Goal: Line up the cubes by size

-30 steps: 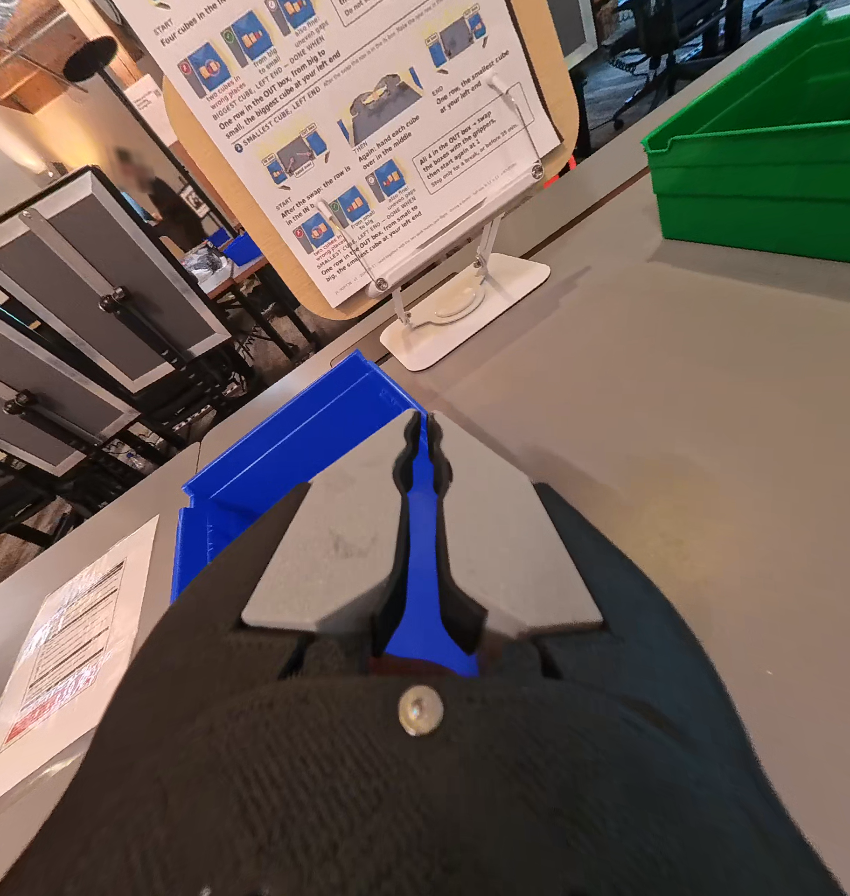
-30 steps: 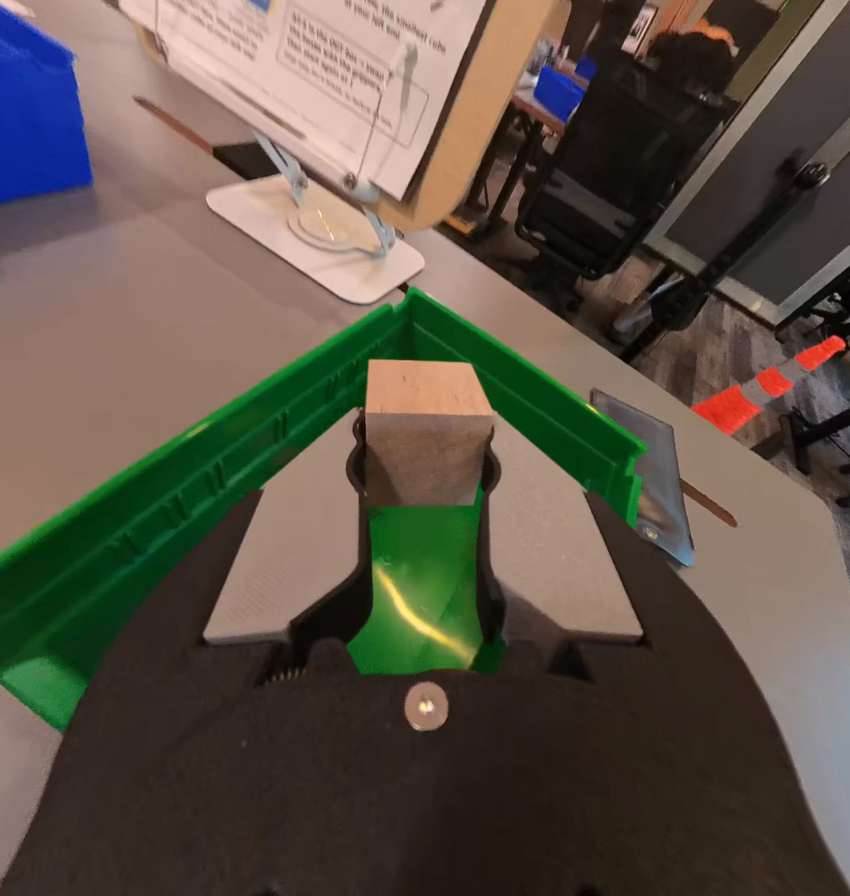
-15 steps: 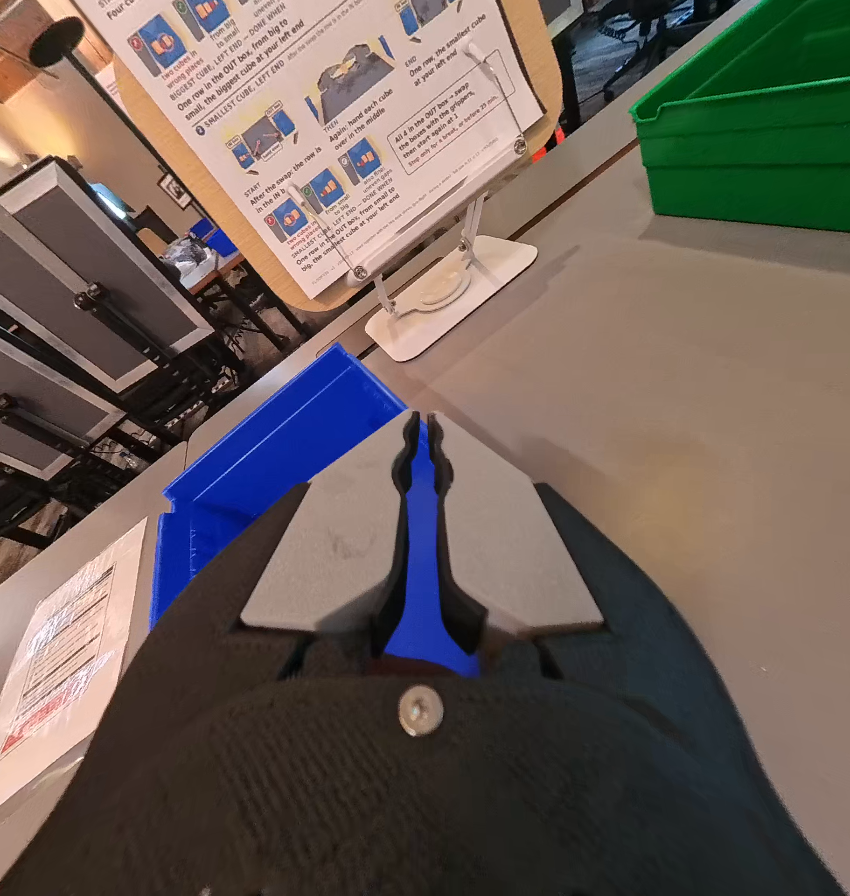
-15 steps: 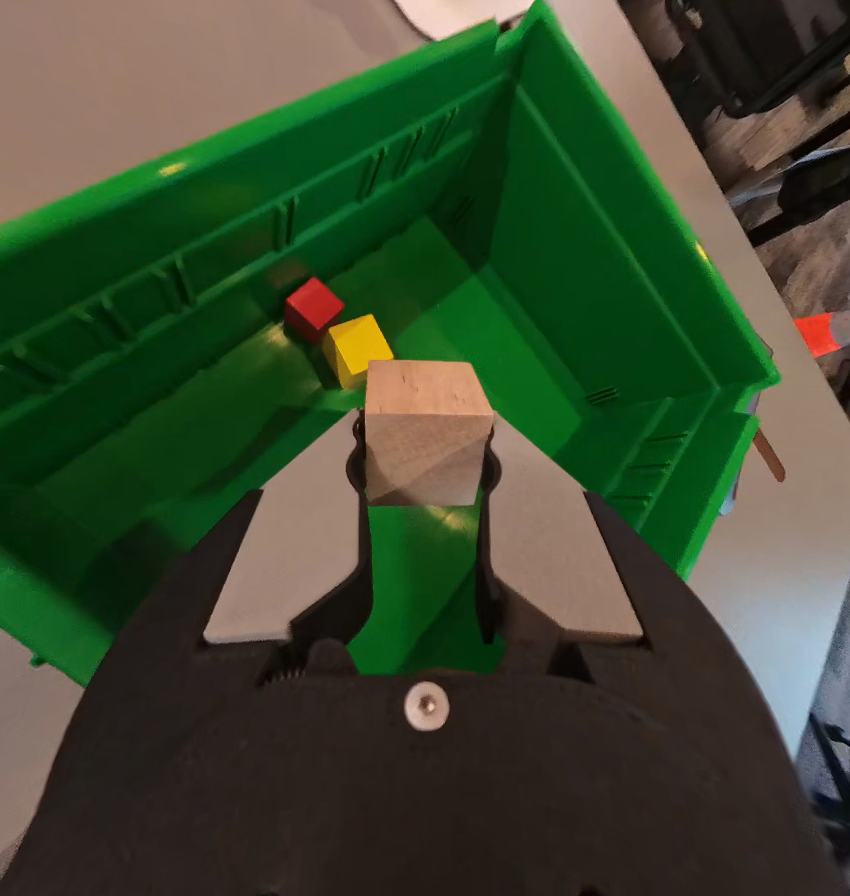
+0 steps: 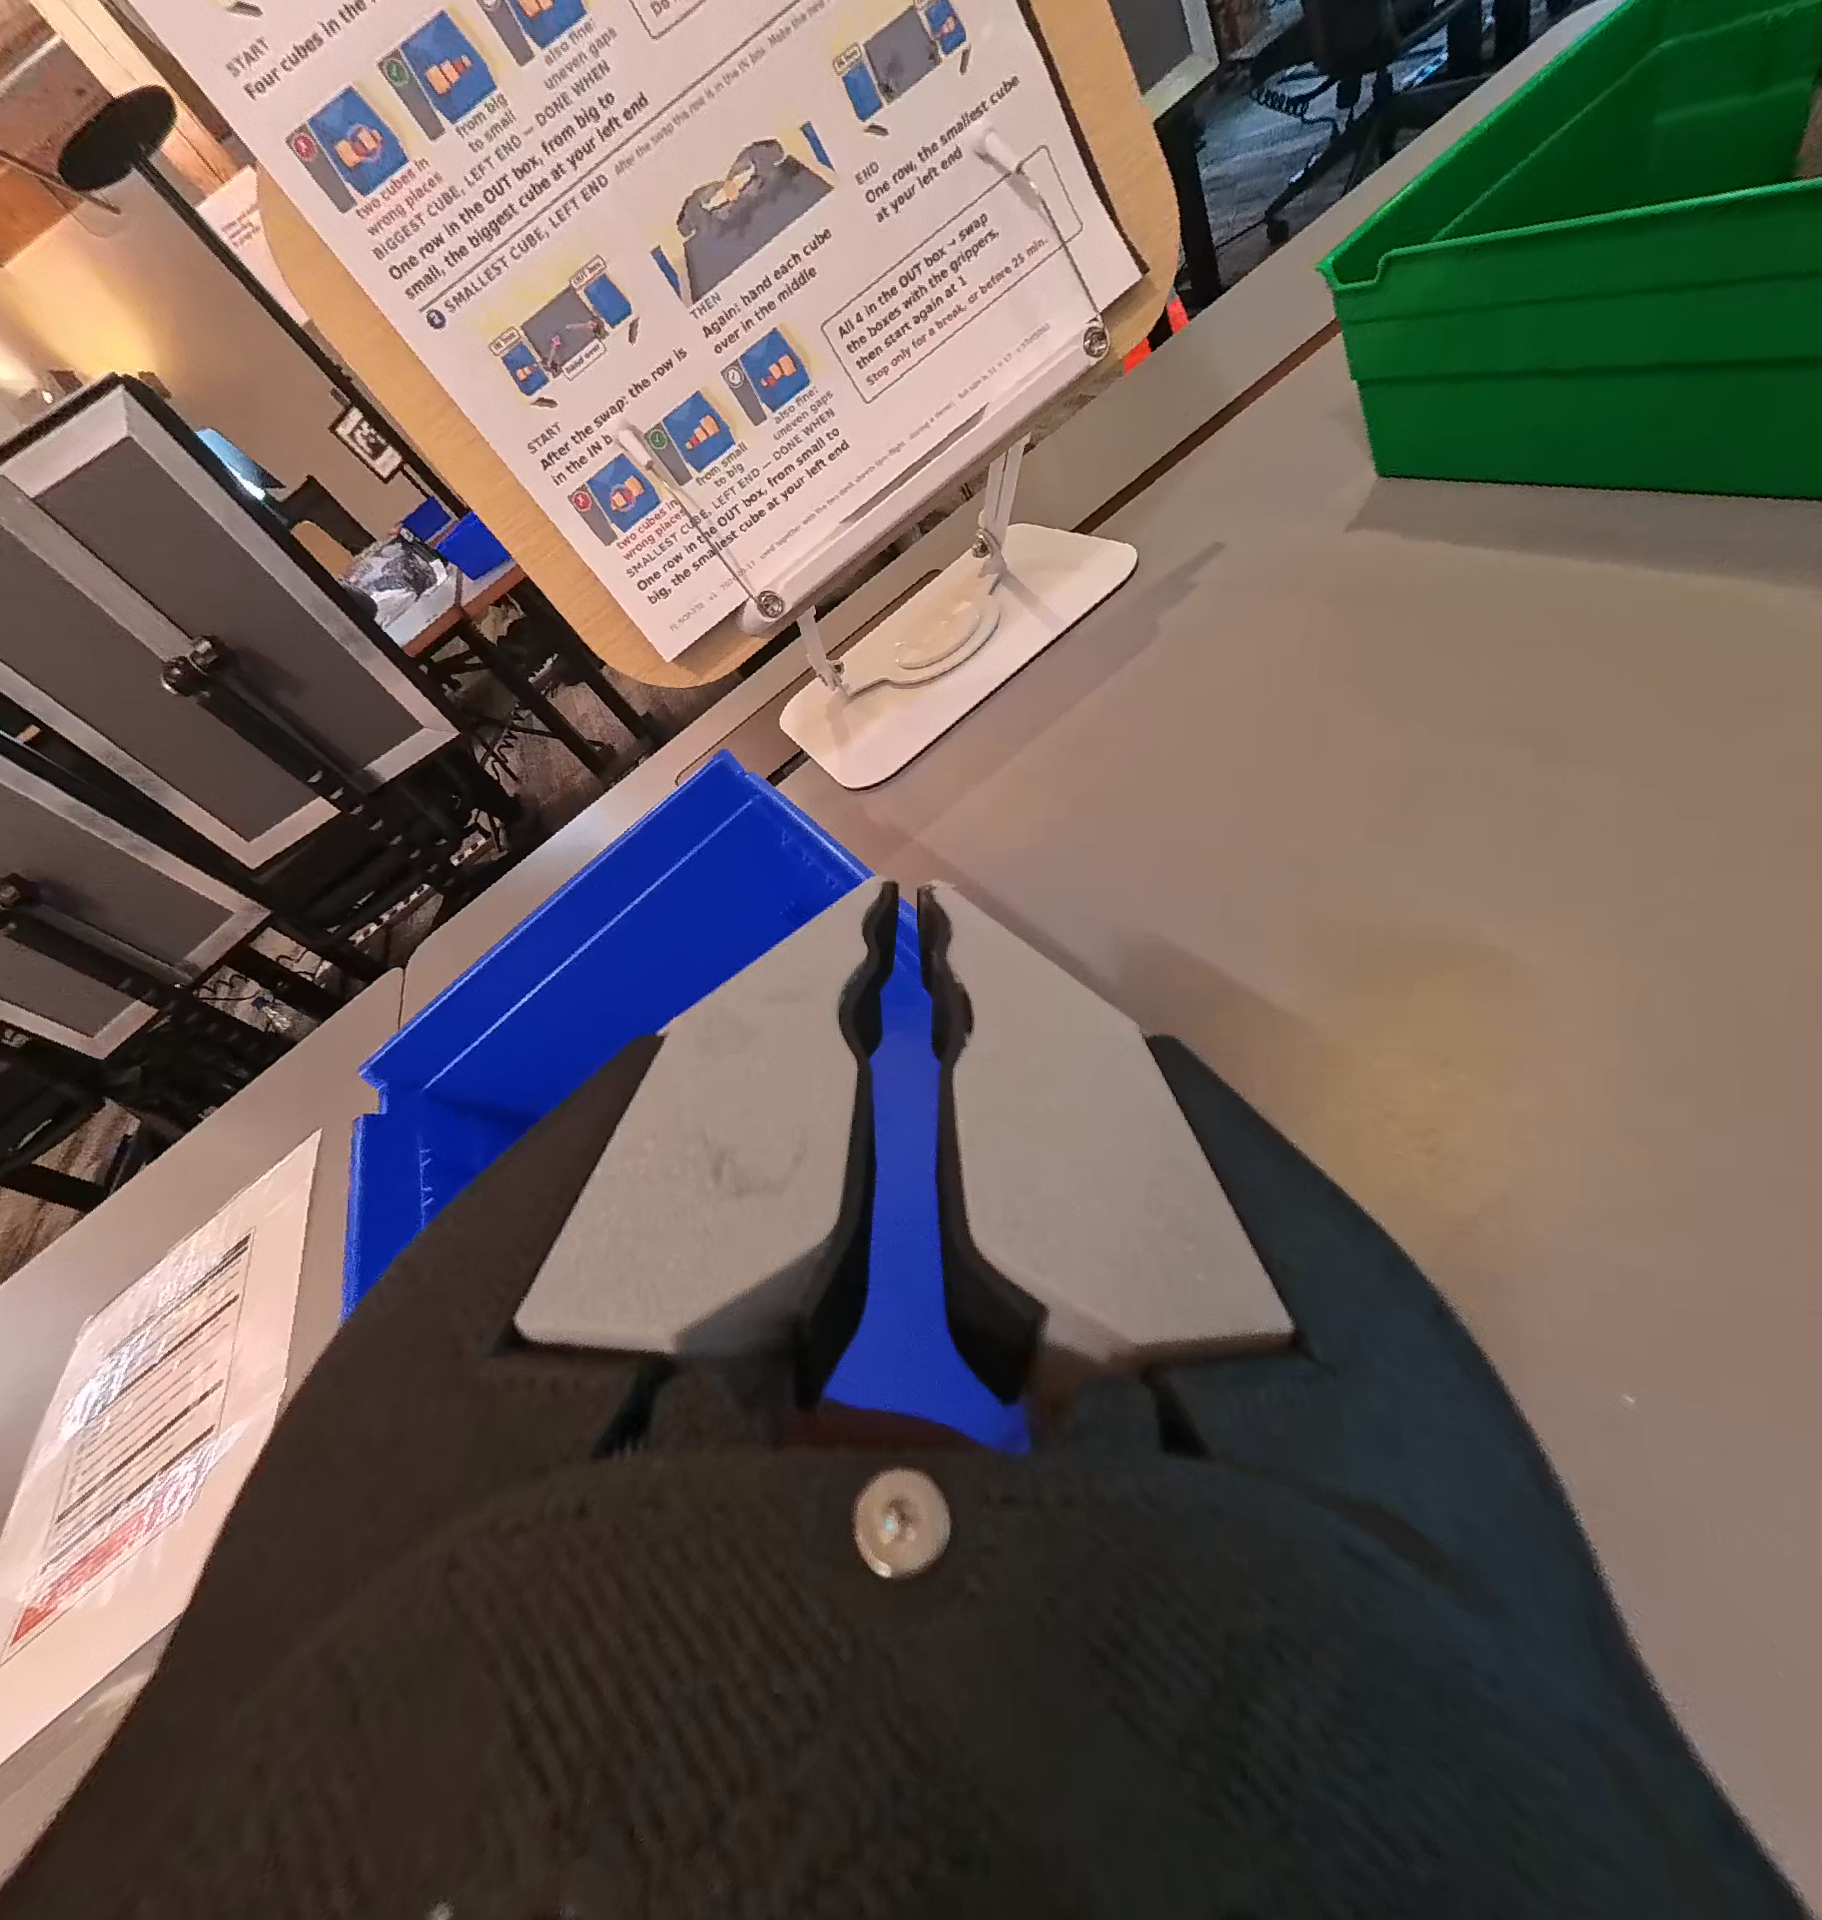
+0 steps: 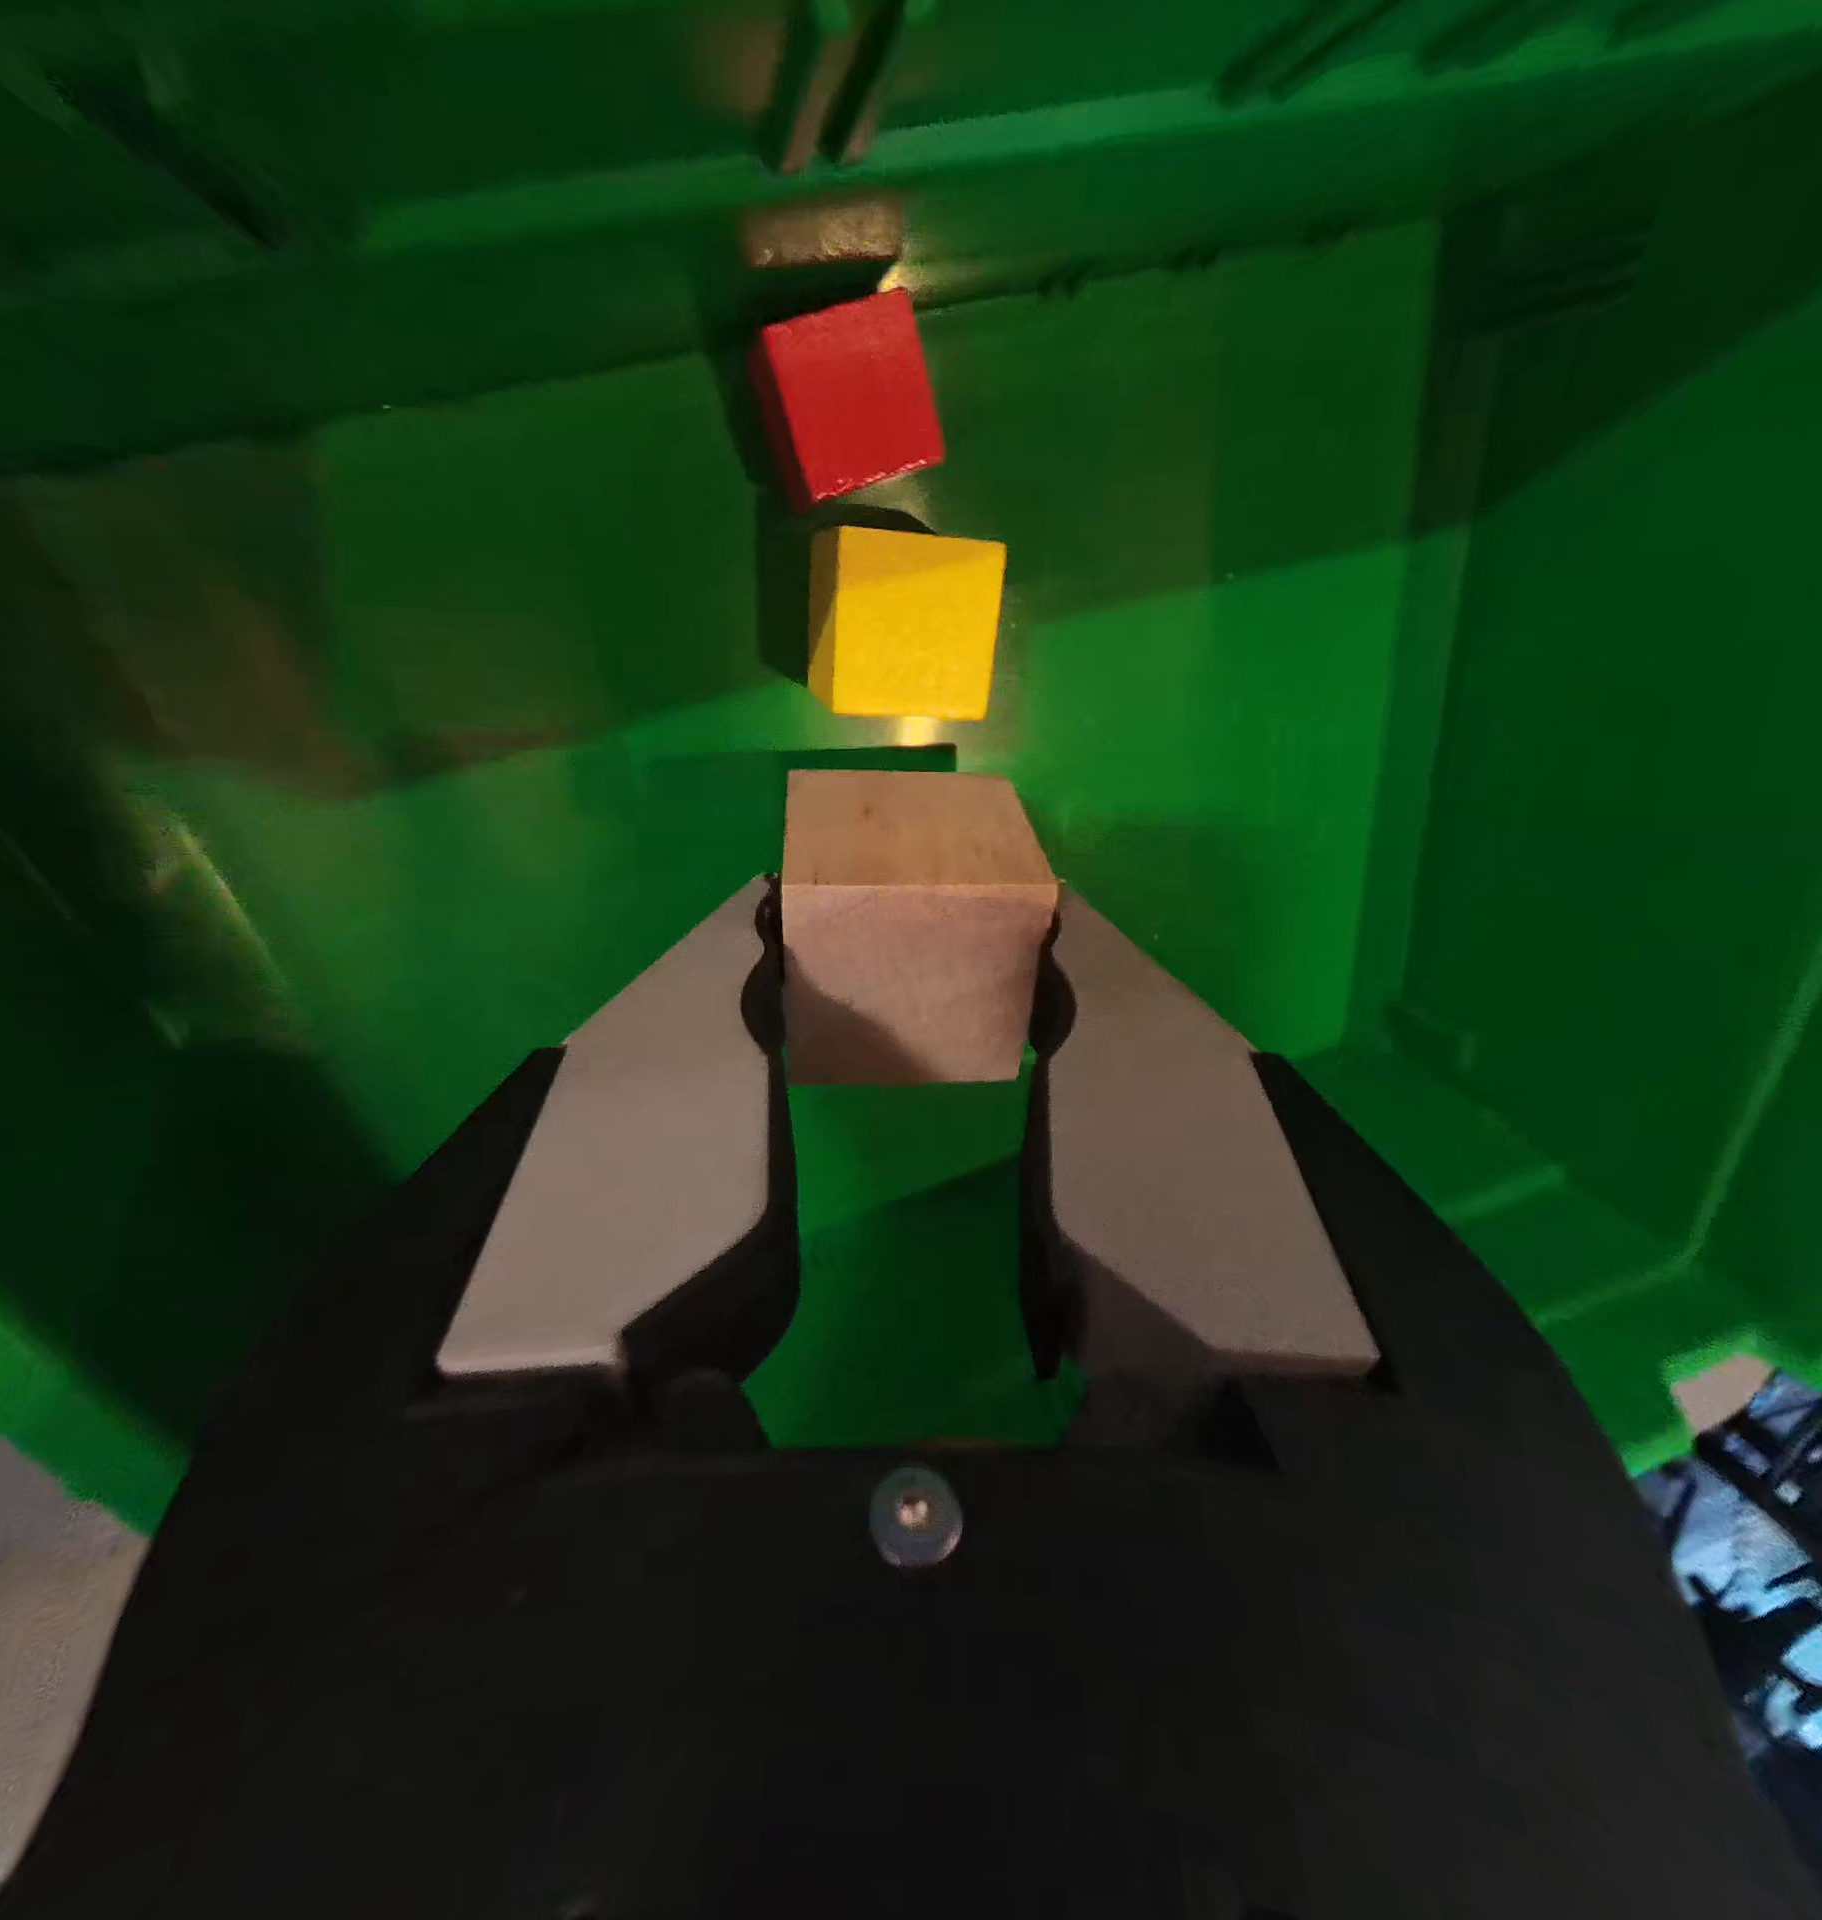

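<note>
Right tool [image 6: 915, 971] is clamped on the plain wooden cube [image 6: 912, 935], held inside the green bin [image 6: 1509, 727]. Beyond the wooden cube, in line: yellow cube [image 6: 902, 623], then red cube [image 6: 847, 395]. Left tool [image 5: 905, 914], fingers nearly together and empty, sits over the blue bin [image 5: 616, 987] on the counter [image 5: 1406, 831].

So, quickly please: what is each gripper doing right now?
Left gripper: shut, holding nothing.
Right gripper: shut on the wooden cube, inside the green bin.
</note>
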Demonstrator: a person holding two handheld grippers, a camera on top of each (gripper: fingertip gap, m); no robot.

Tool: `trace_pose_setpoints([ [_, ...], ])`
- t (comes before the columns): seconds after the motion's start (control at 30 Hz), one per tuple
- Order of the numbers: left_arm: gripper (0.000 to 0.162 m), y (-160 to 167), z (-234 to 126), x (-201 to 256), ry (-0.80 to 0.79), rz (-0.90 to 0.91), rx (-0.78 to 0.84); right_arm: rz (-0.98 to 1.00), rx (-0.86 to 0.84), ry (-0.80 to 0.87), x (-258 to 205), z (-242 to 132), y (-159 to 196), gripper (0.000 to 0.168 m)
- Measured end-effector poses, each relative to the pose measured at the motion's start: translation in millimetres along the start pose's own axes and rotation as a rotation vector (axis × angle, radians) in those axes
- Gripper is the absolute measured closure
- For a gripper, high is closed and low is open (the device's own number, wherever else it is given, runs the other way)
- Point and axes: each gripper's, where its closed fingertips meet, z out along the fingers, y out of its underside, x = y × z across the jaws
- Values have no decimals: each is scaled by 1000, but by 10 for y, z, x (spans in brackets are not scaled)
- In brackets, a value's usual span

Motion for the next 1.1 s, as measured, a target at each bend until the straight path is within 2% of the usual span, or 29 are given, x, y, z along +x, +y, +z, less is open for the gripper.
trace_pose_setpoints([
  [0.27, 160, 86, 71, 35, 22, 18, -26, -160, -51, -117, 14, 68, -64, 124],
  [0.37, 159, 119, 78, 56, 33, 39, -43, -207, -136, -128, 32, 66, -24, 123],
  [0.4, 158, 126, 71, 52, 35, 40, -46, -219, -169, -109, 62, 52, -3, 120],
  [0.47, 157, 141, 48, 10, 38, 16, -50, -199, -192, -56, 140, -23, -17, 99],
  [0.53, 156, 186, 12, -72, 40, -25, -58, -166, -157, -35, 142, -174, -71, 98],
  [0.6, 155, 282, -44, -190, 31, -55, -85, -139, -69, 47, 173, -408, -188, 103],
  [0.67, 151, 409, -125, -325, 12, -72, -126, -89, 93, 147, 148, -714, -431, 107],
  [0.83, 146, 625, -316, -791, -81, -97, -200, -64, 645, 207, -648, -1461, -1427, 108],
  [0.9, 146, 696, -248, -851, -6, -74, -253, -96, 809, 207, -1011, -1613, -1796, 112],
  [0.97, 140, 820, -103, -886, 81, 21, -361, -127, 918, 133, -1355, -1638, -2118, 117],
  [1.03, 127, 991, 21, -870, 196, 199, -497, -153, 992, -5, -1661, -1595, -2373, 109],
  [1.1, 88, 1186, 59, -721, 389, 383, -605, -204, 1054, -163, -1938, -1558, -2531, 104],
])
